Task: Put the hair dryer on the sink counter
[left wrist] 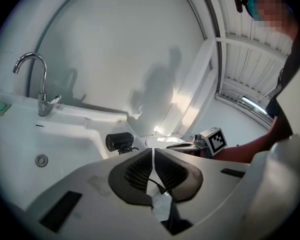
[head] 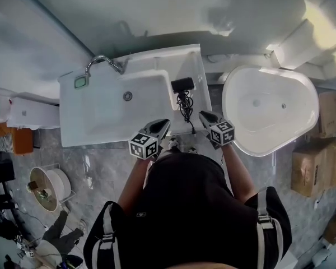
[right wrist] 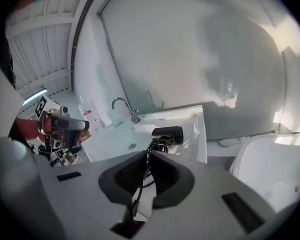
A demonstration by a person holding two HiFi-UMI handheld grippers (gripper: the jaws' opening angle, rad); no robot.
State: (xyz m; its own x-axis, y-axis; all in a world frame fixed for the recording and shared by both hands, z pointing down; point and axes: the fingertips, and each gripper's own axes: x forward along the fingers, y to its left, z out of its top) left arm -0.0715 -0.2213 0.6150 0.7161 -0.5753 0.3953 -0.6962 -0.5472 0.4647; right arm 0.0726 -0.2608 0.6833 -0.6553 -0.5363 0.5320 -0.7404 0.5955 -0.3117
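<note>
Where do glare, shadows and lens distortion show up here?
Head view: bright glare on the wall at upper right, soft shadow above the sink. Left gripper view: strong fisheye, dark corners, a shadow on the wall right of the faucet. Right gripper view: same fisheye curving; bright patch right of the hair dryer.

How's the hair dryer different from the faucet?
The hair dryer is black and lies low; the faucet is shiny metal and arches upward. The hair dryer sits right of the basin, the faucet behind it. Both are on the white sink counter.
</note>
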